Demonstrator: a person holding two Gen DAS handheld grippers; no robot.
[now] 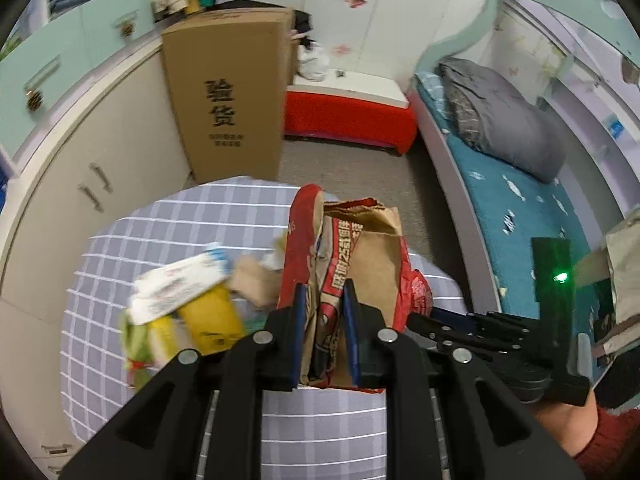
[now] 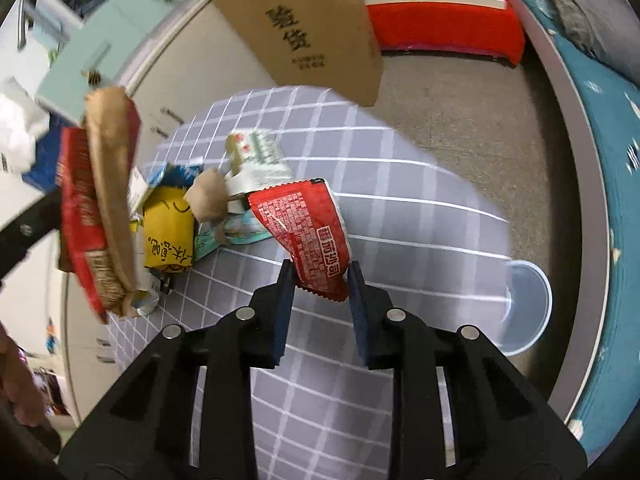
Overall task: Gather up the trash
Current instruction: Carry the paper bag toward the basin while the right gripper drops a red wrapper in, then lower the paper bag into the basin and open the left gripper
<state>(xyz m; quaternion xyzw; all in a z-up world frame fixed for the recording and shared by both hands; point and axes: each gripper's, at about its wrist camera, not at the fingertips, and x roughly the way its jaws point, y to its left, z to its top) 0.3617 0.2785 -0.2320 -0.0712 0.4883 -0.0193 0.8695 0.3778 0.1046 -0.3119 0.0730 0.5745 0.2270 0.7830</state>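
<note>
Working over the round table (image 2: 400,216) with its grey checked cloth, I have the big cardboard box (image 2: 304,20) standing on the floor beyond it and a clear plastic tub (image 2: 528,308) just off the table's right edge. My left gripper (image 1: 324,300) is clamped narrow on a brown-and-red paper bag (image 1: 360,256), held upright above the cloth with its torn mouth facing up; I judge it to be the collecting bag. A small heap of trash lies on the cloth beside it: a yellow packet (image 2: 168,236), a white-and-green wrapper (image 2: 256,160), a crumpled brown scrap (image 2: 206,196). My right gripper (image 2: 320,284) is narrowed around the lower corner of a red sachet (image 2: 308,236) with white print, the pads seeming to pinch it, so the pick looks just made. Next, as I judge it, I must lift the sachet clear of the heap, carry it left to the bag's mouth, and let go only once it hangs over the opening; the thin foil could slip from so shallow a bite.
</note>
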